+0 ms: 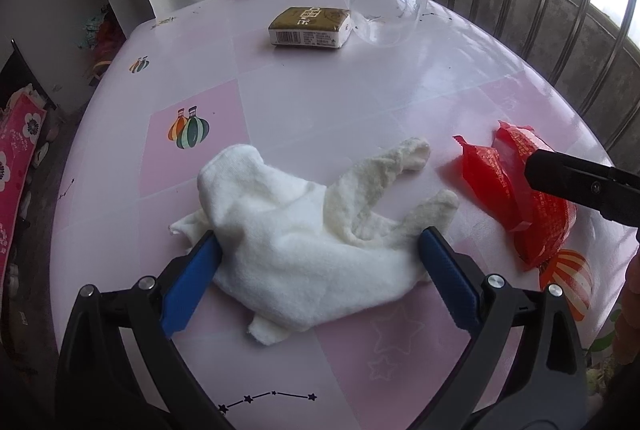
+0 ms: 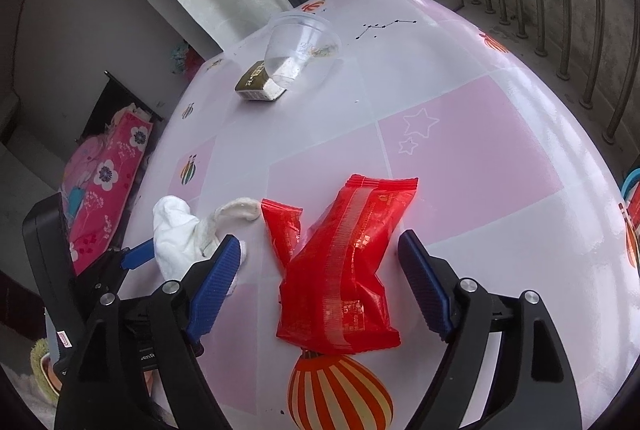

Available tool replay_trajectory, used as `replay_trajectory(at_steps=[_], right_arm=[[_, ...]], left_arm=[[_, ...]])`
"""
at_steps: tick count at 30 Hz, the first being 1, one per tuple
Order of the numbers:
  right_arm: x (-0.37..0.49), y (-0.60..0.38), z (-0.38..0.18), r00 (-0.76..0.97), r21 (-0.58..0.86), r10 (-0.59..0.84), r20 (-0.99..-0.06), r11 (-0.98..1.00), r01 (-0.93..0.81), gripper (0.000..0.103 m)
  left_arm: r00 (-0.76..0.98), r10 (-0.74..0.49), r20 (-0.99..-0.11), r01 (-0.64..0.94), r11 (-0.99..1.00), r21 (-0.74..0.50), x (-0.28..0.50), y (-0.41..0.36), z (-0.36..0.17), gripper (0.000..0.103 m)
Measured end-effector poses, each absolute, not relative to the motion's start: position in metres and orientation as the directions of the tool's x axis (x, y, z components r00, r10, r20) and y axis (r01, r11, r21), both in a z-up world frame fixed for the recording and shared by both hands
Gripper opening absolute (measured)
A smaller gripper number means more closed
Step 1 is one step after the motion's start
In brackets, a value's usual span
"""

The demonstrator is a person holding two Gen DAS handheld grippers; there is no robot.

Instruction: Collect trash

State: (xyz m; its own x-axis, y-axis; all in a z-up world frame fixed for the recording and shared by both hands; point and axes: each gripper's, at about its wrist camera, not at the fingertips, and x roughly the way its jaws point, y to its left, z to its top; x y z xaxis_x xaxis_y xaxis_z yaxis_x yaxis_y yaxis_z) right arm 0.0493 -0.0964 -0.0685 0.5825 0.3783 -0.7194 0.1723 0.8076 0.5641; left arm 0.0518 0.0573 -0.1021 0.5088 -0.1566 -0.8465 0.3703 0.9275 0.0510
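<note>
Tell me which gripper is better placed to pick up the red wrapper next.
The right gripper. Its open jaws already straddle the big red wrapper lying on the table, pads clear of it on both sides. The left gripper is open around the white cloth, with the wrapper off to its right.

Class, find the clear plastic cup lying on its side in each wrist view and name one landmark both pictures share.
Left wrist view: the clear plastic cup lies at top centre-right, near the table's far edge, just right of the brown tissue pack.
Right wrist view: the cup is at upper centre-left, overlapping the tissue pack behind it.
Shared landmark: the brown tissue pack beside the cup.
</note>
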Motion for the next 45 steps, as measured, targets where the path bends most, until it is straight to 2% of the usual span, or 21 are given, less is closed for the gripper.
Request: replay_trajectory(at_steps=[5, 15, 19, 22, 24, 25, 27, 28, 30, 32, 34, 35, 40, 45], right_arm=[[0.047, -0.100, -0.070, 0.591, 0.615, 0.423, -0.687, 0.772, 0.163, 0.091], [0.041, -0.108, -0.073, 0.613, 0.676, 0.464, -0.639, 0.719, 0.160, 0.091], [0.040, -0.107, -0.072, 0.615, 0.670, 0.463, -0.639, 0.727, 0.148, 0.091], [0.039, -0.107, -0.072, 0.620, 0.669, 0.462, -0.634, 0.730, 0.140, 0.091], [0.037, -0.107, -0.072, 0.623, 0.661, 0.450, -0.639, 0.737, 0.145, 0.086], [0.036, -0.107, -0.072, 0.624, 0.651, 0.440, -0.646, 0.744, 0.150, 0.081], [0.034, -0.107, -0.071, 0.625, 0.625, 0.410, -0.664, 0.763, 0.163, 0.073], [0.033, -0.108, -0.072, 0.626, 0.616, 0.398, -0.670, 0.769, 0.171, 0.067], [0.031, -0.109, -0.072, 0.624, 0.589, 0.366, -0.690, 0.785, 0.191, 0.056], [0.030, -0.110, -0.072, 0.619, 0.559, 0.335, -0.710, 0.803, 0.208, 0.042], [0.029, -0.112, -0.074, 0.617, 0.543, 0.313, -0.722, 0.809, 0.225, 0.033], [0.028, -0.114, -0.074, 0.619, 0.546, 0.314, -0.720, 0.806, 0.227, 0.032], [0.022, -0.120, -0.072, 0.637, 0.554, 0.306, -0.707, 0.800, 0.231, 0.030], [0.005, -0.142, -0.063, 0.691, 0.606, 0.301, -0.657, 0.756, 0.246, 0.029]], left_arm=[[0.504, -0.177, -0.846, 0.375, 0.927, 0.029, 0.052, 0.061, -0.103, 0.095], [0.480, -0.267, -0.836, 0.454, 0.891, -0.023, 0.058, 0.070, -0.102, 0.095], [0.493, -0.365, -0.790, 0.470, 0.875, -0.111, 0.057, 0.085, -0.090, 0.095], [0.513, -0.373, -0.773, 0.476, 0.873, -0.105, 0.057, 0.090, -0.085, 0.094], [0.515, -0.350, -0.782, 0.471, 0.878, -0.083, 0.060, 0.091, -0.087, 0.081], [0.509, -0.339, -0.791, 0.462, 0.883, -0.081, 0.062, 0.092, -0.089, 0.073], [0.492, -0.323, -0.808, 0.439, 0.894, -0.091, 0.069, 0.094, -0.095, 0.064], [0.482, -0.322, -0.815, 0.429, 0.898, -0.101, 0.071, 0.095, -0.097, 0.058], [0.486, -0.320, -0.814, 0.422, 0.901, -0.102, 0.072, 0.095, -0.098, 0.053], [0.494, -0.311, -0.812, 0.428, 0.900, -0.085, 0.070, 0.093, -0.097, 0.041], [0.499, -0.302, -0.812, 0.435, 0.898, -0.066, 0.068, 0.091, -0.095, 0.032], [0.503, -0.298, -0.811, 0.437, 0.898, -0.058, 0.067, 0.090, -0.094, 0.026], [0.527, -0.308, -0.792, 0.454, 0.890, -0.044, 0.061, 0.084, -0.075, 0.015], [0.553, -0.372, -0.746, 0.500, 0.864, -0.060, 0.055, 0.068, -0.041, 0.013]])
